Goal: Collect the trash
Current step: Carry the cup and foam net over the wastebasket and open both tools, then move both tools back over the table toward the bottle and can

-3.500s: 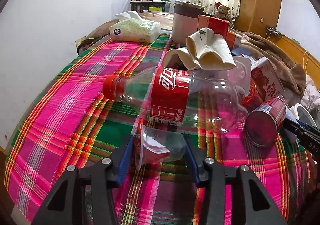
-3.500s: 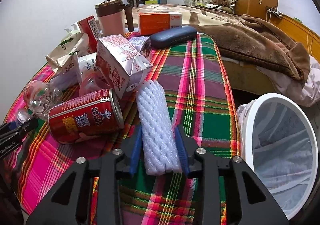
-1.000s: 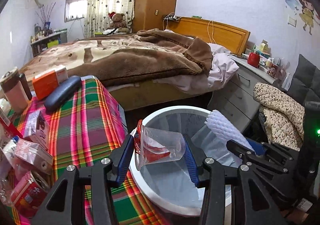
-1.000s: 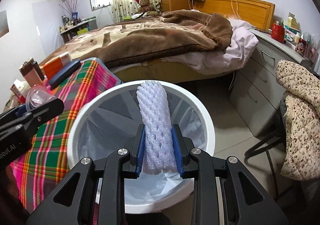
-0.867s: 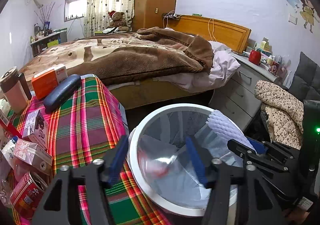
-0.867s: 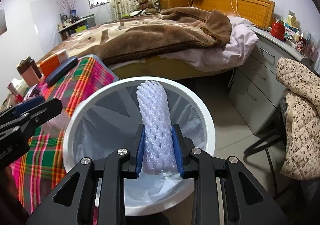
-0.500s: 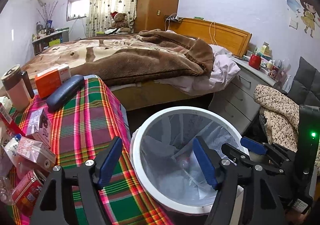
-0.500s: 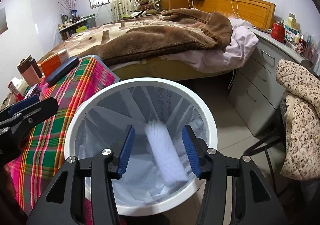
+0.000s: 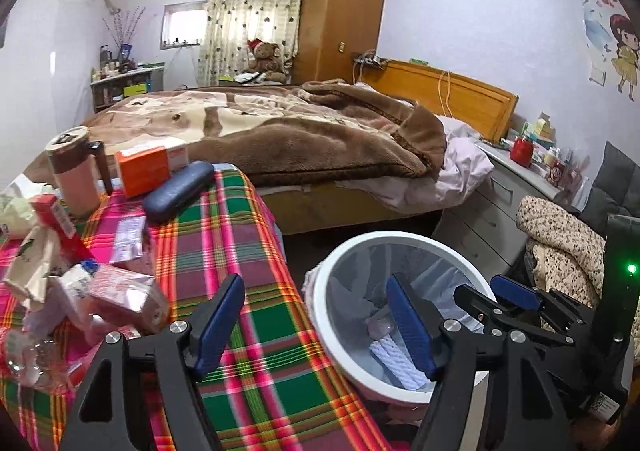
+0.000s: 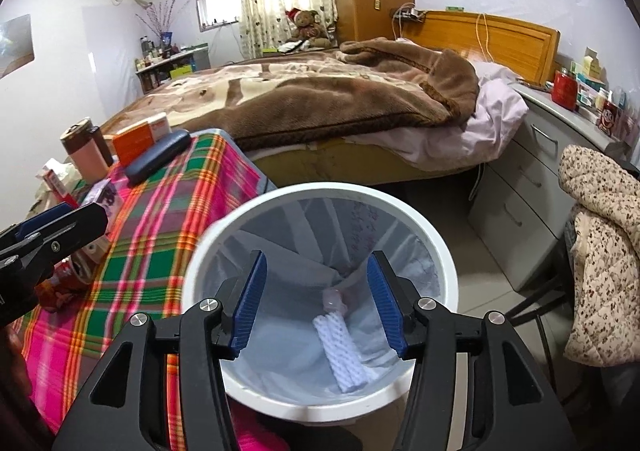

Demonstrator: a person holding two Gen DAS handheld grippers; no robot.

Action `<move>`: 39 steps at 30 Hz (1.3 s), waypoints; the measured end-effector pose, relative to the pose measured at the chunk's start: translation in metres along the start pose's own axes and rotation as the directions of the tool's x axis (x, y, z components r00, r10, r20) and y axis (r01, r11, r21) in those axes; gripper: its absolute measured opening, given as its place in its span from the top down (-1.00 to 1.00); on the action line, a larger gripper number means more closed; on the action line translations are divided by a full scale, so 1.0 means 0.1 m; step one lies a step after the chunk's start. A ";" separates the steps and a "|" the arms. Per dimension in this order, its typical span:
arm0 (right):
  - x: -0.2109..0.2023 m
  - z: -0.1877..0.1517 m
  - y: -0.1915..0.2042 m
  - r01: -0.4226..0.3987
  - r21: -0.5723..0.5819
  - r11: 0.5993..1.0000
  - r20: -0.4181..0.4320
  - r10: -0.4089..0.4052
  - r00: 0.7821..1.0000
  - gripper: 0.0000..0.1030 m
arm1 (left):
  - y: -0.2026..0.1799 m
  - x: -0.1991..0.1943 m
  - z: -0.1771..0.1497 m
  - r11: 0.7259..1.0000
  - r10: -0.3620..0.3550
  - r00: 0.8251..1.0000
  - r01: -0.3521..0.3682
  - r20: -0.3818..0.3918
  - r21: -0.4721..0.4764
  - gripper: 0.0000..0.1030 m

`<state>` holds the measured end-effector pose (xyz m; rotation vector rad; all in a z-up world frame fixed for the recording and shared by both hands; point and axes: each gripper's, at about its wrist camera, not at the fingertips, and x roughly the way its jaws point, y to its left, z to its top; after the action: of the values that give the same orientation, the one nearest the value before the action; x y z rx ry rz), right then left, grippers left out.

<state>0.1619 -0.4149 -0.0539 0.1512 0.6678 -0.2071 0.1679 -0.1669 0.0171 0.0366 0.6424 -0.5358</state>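
Note:
A white bin [image 9: 348, 251] with a pale liner stands on the floor beside the plaid-covered table [image 9: 240, 251]. At its bottom lie a white foam net sleeve [image 9: 394, 363] and a clear plastic cup [image 9: 380, 327]. My left gripper [image 9: 313, 283] is open and empty, spanning the table edge and the bin's near rim. My right gripper [image 10: 316, 259] hangs over the bin [image 10: 320, 189], its jaws opening with nothing between them; the foam sleeve [image 10: 344, 347] and cup [image 10: 334, 299] lie below. Cartons [image 9: 124, 295], a paper bag [image 9: 32, 263] and a red can [image 10: 68, 275] lie on the table.
On the table's far end stand a pink mug [image 9: 76, 171], an orange box [image 9: 148, 167] and a dark glasses case [image 9: 178, 191]. A bed with a brown blanket [image 9: 300, 139] lies behind. Grey drawers [image 10: 532, 187] and a chair with a floral jacket [image 10: 608, 263] are at the right.
Both grippers have opened. The cup fell from the left one and the foam sleeve from the right one into the bin. The left gripper has shifted toward the table.

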 end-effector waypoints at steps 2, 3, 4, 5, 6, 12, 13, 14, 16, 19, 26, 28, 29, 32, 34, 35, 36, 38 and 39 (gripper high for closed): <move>-0.03 0.01 0.06 -0.011 -0.005 1.000 0.010 0.012 1.000 -0.05 | 0.06 -0.08 -0.01 1.000 0.010 1.000 -0.010 0.010 -0.005 -0.42; -0.05 0.01 0.09 -0.020 -0.007 1.000 0.015 0.020 1.000 -0.05 | 0.09 -0.12 -0.01 1.000 0.015 1.000 -0.015 0.015 -0.009 -0.42; -0.05 0.02 0.11 -0.027 -0.009 1.000 0.019 0.028 0.999 -0.05 | 0.13 -0.17 -0.02 1.000 0.021 1.000 -0.021 0.019 -0.014 -0.42; -0.06 0.02 0.15 -0.039 -0.013 0.999 0.023 0.039 0.999 -0.05 | 0.18 -0.22 -0.03 0.999 0.031 0.999 -0.031 0.024 -0.023 -0.42; -0.08 0.02 0.20 -0.053 -0.019 0.998 0.027 0.054 0.998 -0.06 | 0.22 -0.24 -0.04 0.999 0.038 0.999 -0.037 0.027 -0.029 -0.42; -0.09 -0.01 0.51 -0.128 -0.057 0.990 0.025 0.130 0.991 -0.17 | 0.64 -0.51 -0.12 0.990 0.114 0.993 -0.109 0.044 -0.090 -0.51; -0.08 -0.02 0.57 -0.146 -0.062 0.987 0.020 0.147 0.989 -0.18 | 0.73 -0.55 -0.14 0.987 0.129 0.991 -0.125 0.044 -0.097 -0.52; -0.09 -0.03 0.61 -0.154 -0.063 0.986 0.018 0.155 0.988 -0.18 | 0.82 -0.59 -0.16 0.984 0.148 0.988 -0.143 0.040 -0.108 -0.52; -0.08 -0.04 0.71 -0.179 -0.069 0.981 0.011 0.180 0.984 -0.18 | 0.97 -0.65 -0.20 0.978 0.170 0.985 -0.163 0.038 -0.133 -0.52; -0.06 -0.05 0.87 -0.205 -0.083 0.975 -0.002 0.205 0.979 -0.18 | 1.22 -0.77 -0.26 0.966 0.205 0.978 -0.196 0.039 -0.170 -0.53; 0.00 -0.12 1.22 -0.270 -0.098 0.958 -0.052 0.266 0.963 -0.18 | 1.77 -0.95 -0.39 0.923 0.305 0.952 -0.296 -0.003 -0.247 -0.56; 0.01 -0.15 1.34 -0.282 -0.118 0.952 -0.065 0.276 0.959 -0.18 | 1.92 -0.97 -0.43 0.910 0.322 0.947 -0.314 -0.017 -0.271 -0.63; 0.02 -0.16 1.41 -0.287 -0.125 0.950 -0.073 0.280 0.957 -0.18 | 2.02 -0.97 -0.46 0.901 0.326 0.945 -0.321 -0.033 -0.291 -0.64; 0.04 -0.19 1.52 -0.309 -0.128 0.942 -0.090 0.299 0.950 -0.18 | 2.27 -0.93 -0.54 0.873 0.342 0.937 -0.345 -0.074 -0.344 -0.64; 0.07 -0.20 1.62 -0.322 -0.134 0.937 -0.103 0.310 0.945 -0.18 | 2.40 -0.89 -0.57 0.862 0.342 0.935 -0.351 -0.091 -0.367 -0.64; 0.08 -0.21 1.66 -0.323 -0.135 0.937 -0.111 0.310 0.944 -0.18 | 2.45 -0.86 -0.57 0.858 0.337 0.936 -0.351 -0.104 -0.375 -0.64; 0.09 -0.22 1.71 -0.328 -0.138 0.935 -0.117 0.313 0.942 -0.18 | 2.49 -0.84 -0.58 0.855 0.337 0.935 -0.354 -0.112 -0.379 -0.64; 0.11 -0.23 1.78 -0.336 -0.147 0.930 -0.129 0.319 0.939 -0.18 | 2.58 -0.80 -0.60 0.847 0.346 0.930 -0.368 -0.126 -0.385 -0.64; 0.12 -0.23 1.83 -0.336 -0.152 0.930 -0.133 0.317 0.939 -0.18 | 2.62 -0.78 -0.61 0.843 0.344 0.929 -0.369 -0.135 -0.391 -0.64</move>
<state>0.2007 -0.2351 -0.0657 0.1051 0.7528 0.1822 0.2093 0.1078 -0.0206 -0.2230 0.7765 -0.0292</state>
